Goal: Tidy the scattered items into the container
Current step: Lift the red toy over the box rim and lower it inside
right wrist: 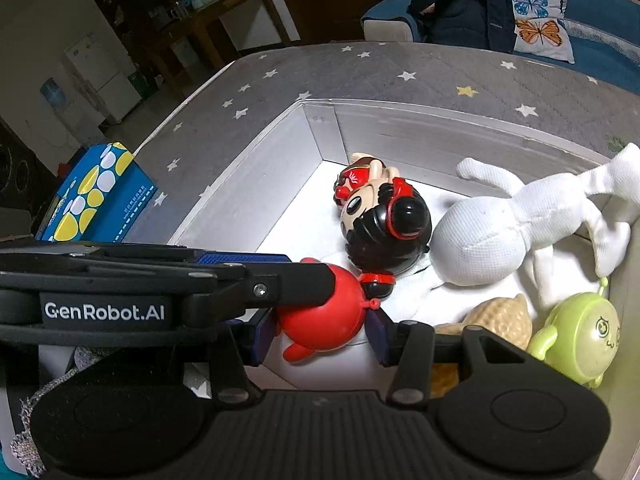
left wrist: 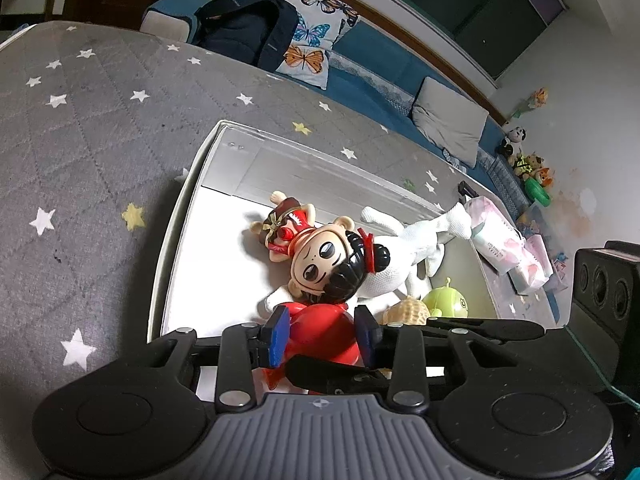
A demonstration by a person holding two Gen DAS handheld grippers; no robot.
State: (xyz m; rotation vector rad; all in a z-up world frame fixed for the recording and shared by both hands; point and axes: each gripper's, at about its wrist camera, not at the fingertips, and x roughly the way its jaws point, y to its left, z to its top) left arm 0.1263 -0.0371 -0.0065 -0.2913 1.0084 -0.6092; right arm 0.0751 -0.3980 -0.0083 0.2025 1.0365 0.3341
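Note:
A white open box [left wrist: 188, 196] [right wrist: 256, 148] sits on a grey star-patterned mat. Inside lie a big-headed doll in red [left wrist: 316, 256] [right wrist: 384, 224], a white plush figure [left wrist: 404, 248] [right wrist: 492, 232], a tan shell-like toy [left wrist: 406, 310] [right wrist: 500, 316] and a green alien toy [left wrist: 450, 304] [right wrist: 576, 336]. A round red toy [left wrist: 320, 332] [right wrist: 324, 316] sits between the blue pads of both grippers. My left gripper [left wrist: 323, 334] has its pads against the toy's sides. My right gripper [right wrist: 322, 338] brackets the same toy. The left gripper's arm [right wrist: 160, 280] crosses the right wrist view.
A pink tissue pack [left wrist: 504, 240] lies on the mat beside the box's far end. A blue and yellow carton [right wrist: 96, 196] stands off the mat's edge. A sofa with butterfly cushions [left wrist: 304, 32] and a dark bag [left wrist: 244, 28] lies behind. A black speaker [left wrist: 604, 280] stands at right.

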